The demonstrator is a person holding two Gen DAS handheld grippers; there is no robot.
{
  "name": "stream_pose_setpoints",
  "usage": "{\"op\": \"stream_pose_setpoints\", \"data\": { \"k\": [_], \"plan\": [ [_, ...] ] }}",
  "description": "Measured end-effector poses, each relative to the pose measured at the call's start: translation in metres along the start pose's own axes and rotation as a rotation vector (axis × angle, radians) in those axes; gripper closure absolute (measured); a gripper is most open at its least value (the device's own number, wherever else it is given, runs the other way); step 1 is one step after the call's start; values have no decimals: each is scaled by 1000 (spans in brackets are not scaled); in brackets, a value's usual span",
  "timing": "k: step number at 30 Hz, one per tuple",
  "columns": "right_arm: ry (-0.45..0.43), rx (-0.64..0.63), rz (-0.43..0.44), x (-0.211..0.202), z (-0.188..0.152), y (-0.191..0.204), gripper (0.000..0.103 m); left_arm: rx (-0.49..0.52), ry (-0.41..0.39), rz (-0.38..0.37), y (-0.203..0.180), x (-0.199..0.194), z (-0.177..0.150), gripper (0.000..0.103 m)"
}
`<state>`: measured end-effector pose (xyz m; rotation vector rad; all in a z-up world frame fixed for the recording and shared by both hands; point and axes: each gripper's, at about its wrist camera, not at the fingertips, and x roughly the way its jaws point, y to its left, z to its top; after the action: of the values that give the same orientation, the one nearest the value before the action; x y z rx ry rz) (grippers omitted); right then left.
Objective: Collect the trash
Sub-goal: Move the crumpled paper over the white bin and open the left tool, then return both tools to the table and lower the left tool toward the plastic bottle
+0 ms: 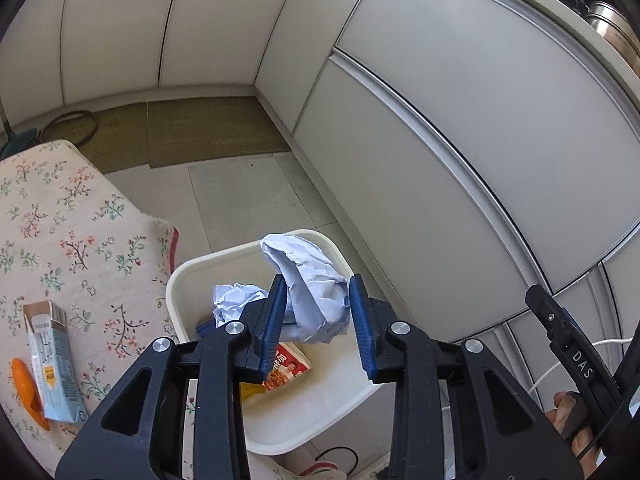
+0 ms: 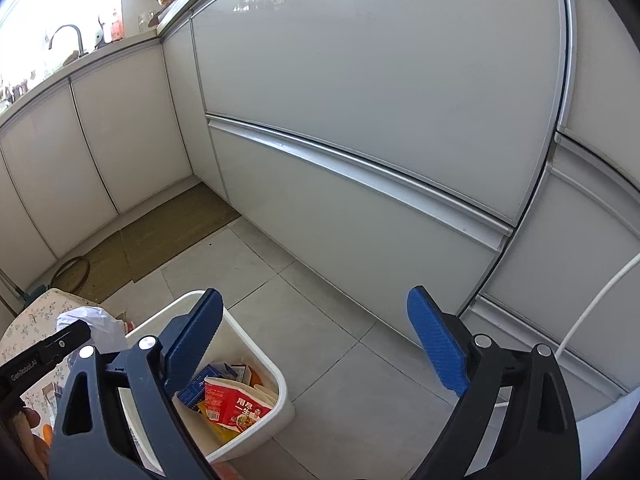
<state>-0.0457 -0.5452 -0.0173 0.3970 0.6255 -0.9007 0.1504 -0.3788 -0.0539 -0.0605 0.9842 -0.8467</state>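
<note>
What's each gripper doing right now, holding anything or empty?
Left gripper: shut on the crumpled paper, above the white bin.
Right gripper: open, empty.

Left wrist: looks steeply down, close over the white bin (image 1: 256,258);
Right wrist: angled down, bin (image 2: 280,392) lower left;
Shared: bin, cabinets (image 1: 420,128), floor mat (image 2: 176,232)
</note>
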Motion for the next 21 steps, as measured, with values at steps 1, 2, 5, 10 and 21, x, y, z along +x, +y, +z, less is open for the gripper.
{"op": "stream_pose_setpoints", "data": {
  "k": [1, 2, 5, 10, 21],
  "plan": [
    [-1, -3, -1, 0, 0, 0, 11, -10, 7, -6, 1, 2, -1, 70],
    [-1, -7, 0, 0, -1, 0, 11, -14, 11, -6, 2, 3, -2, 65],
    [-1, -18, 2, -1, -1, 1, 10, -16, 5, 19, 1, 1, -3, 42],
    [-8, -28, 10, -5, -2, 6, 9, -8, -36, 73, 1, -12, -4, 26],
    [-78, -160, 52, -34, -16, 51, 7, 62, -196, 366, 9, -76, -33, 8]
  ]
}}
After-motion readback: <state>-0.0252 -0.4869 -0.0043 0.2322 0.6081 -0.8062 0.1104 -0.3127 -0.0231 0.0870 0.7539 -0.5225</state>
